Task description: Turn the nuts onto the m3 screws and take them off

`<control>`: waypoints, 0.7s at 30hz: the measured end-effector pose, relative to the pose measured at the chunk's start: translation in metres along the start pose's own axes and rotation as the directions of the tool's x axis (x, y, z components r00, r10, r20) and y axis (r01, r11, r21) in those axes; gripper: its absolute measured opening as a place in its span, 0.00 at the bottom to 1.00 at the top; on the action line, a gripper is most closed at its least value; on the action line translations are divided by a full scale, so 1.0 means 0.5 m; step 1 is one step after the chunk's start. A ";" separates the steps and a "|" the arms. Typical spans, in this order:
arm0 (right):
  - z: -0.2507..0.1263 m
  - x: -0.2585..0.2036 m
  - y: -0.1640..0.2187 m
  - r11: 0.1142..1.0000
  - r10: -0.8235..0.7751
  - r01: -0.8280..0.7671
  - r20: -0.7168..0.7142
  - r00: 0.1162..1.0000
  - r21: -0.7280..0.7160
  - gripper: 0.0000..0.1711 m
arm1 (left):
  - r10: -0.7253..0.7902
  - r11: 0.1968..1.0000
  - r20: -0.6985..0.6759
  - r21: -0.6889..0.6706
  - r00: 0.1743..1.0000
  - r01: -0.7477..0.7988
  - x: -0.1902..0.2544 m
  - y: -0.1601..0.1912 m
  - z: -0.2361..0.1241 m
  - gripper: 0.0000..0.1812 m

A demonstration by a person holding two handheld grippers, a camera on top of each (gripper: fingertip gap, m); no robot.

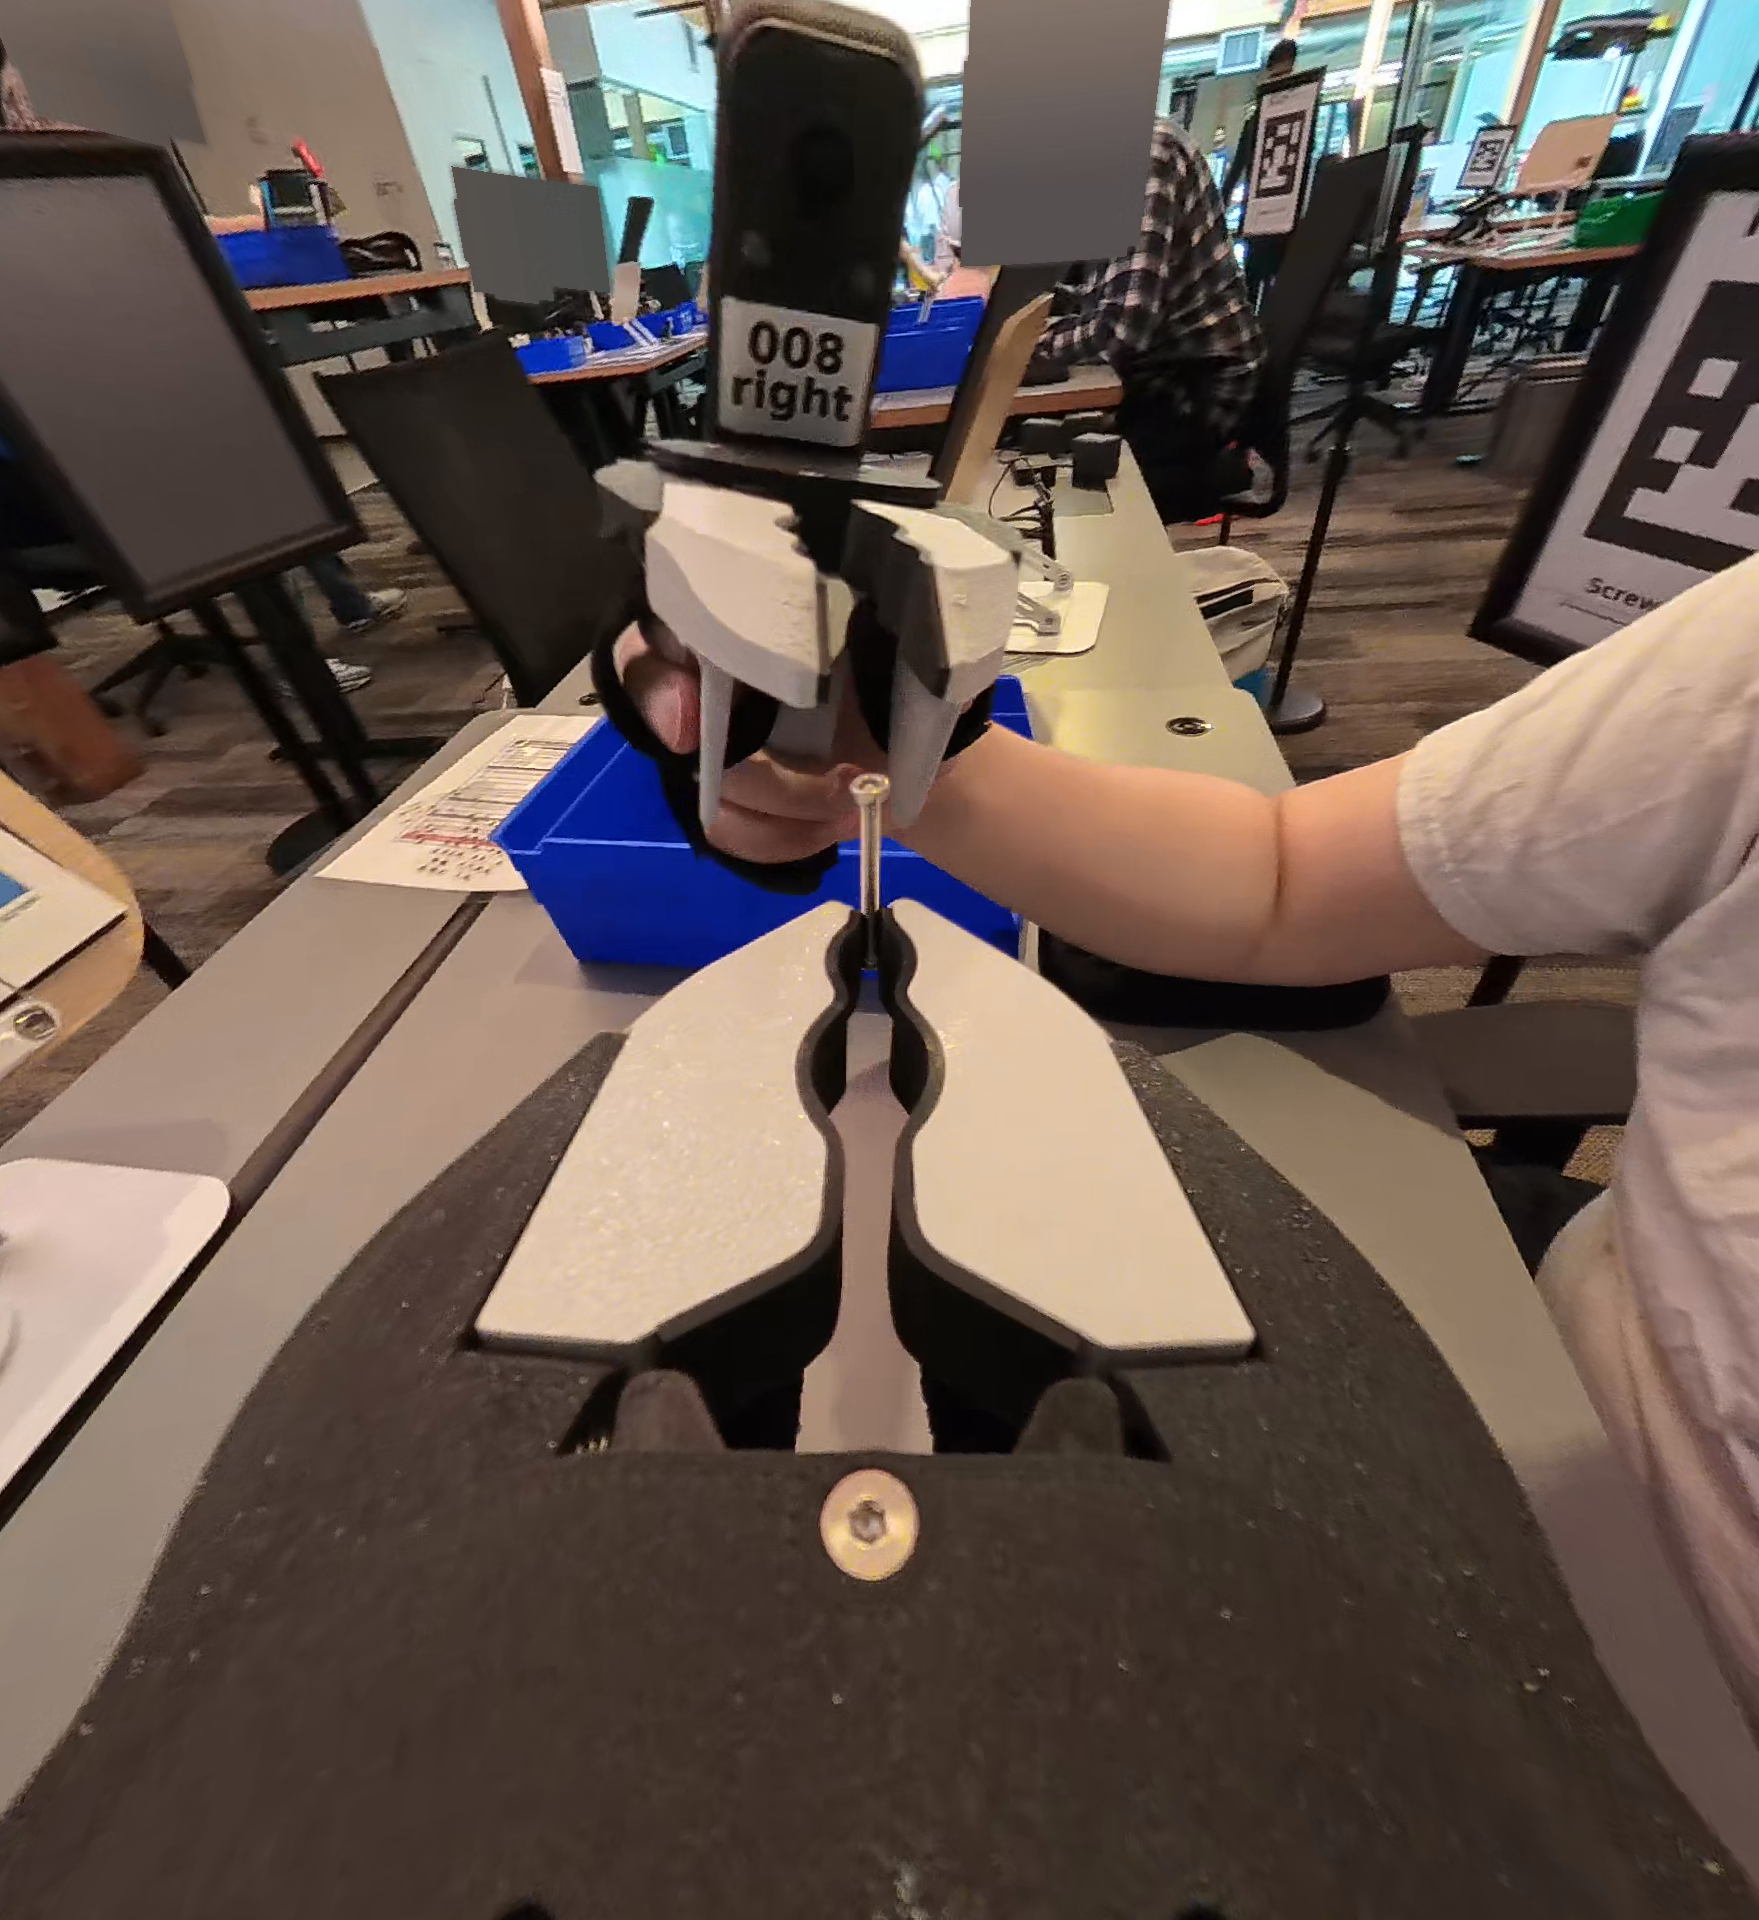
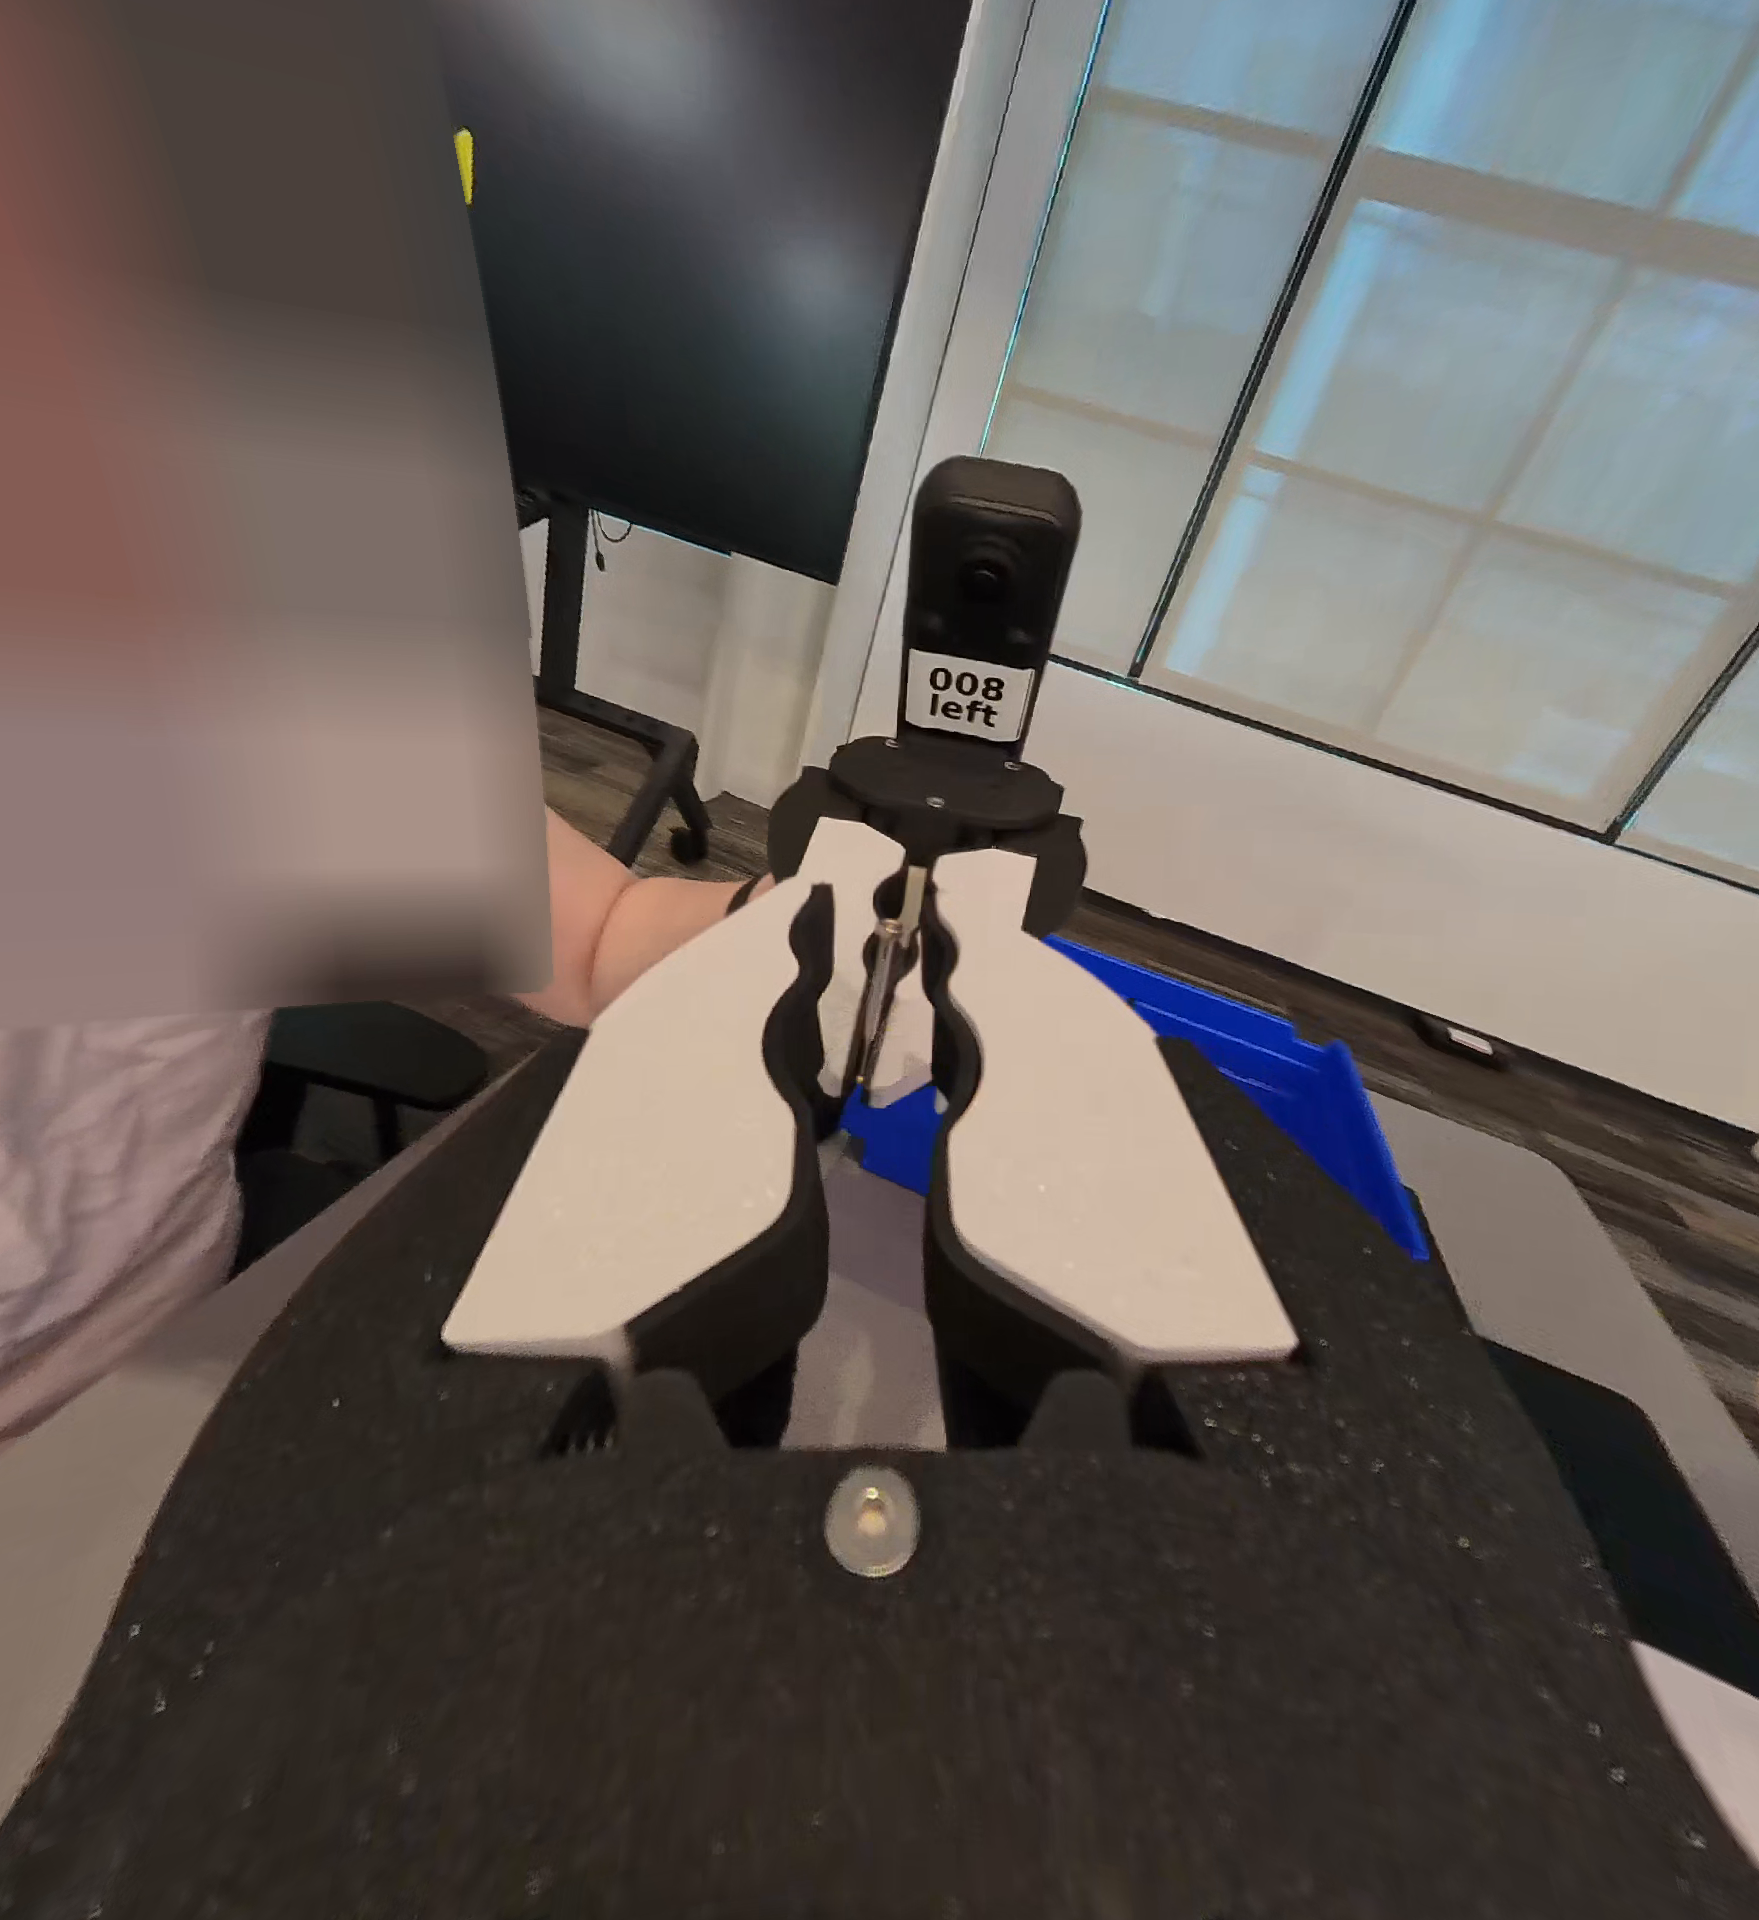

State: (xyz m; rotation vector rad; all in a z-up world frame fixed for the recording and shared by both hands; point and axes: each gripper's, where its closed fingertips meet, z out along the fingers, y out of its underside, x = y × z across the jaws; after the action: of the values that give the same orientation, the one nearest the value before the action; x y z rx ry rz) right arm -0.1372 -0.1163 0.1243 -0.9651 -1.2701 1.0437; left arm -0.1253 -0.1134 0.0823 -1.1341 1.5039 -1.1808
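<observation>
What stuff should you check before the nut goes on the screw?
1. Left tongs pinch the screw firmly: ok, tips shut on its lower end.
2. Screw stands upright, head up: ok in the left wrist view.
3. Right tongs open wide enough around the screw: ok, fingers apart.
4. Nut held in the right tongs: cannot tell, no nut shows.
5. Right tongs lined up with the screw head: cannot tell; head sits near one finger.
6. Blue bin beneath to catch drops: ok.
</observation>
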 end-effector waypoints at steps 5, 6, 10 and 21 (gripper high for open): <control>0.011 -0.010 0.015 0.999 0.017 -0.016 0.037 0.999 -0.036 0.09 | 0.051 0.999 -0.023 -0.019 0.998 -0.051 0.017 0.005 0.009 0.01; 0.015 -0.017 0.018 0.999 0.012 -0.010 0.056 0.998 -0.046 0.09 | 0.055 0.998 -0.024 -0.023 0.998 -0.056 0.019 0.006 0.010 0.01; 0.024 -0.029 0.028 0.996 -0.022 0.028 0.073 0.997 -0.082 0.06 | 0.055 0.998 -0.028 -0.027 0.998 -0.056 0.021 0.006 0.011 0.01; 0.022 -0.028 0.031 0.996 -0.005 0.012 0.079 0.997 -0.086 0.03 | 0.071 0.996 -0.022 -0.043 0.997 -0.072 0.023 0.008 0.012 0.01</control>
State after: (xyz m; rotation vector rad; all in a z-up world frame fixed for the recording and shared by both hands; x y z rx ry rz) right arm -0.1496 -0.1257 0.1063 -0.9917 -1.3925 1.0359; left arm -0.1222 -0.1250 0.0764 -1.0912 1.5794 -1.1187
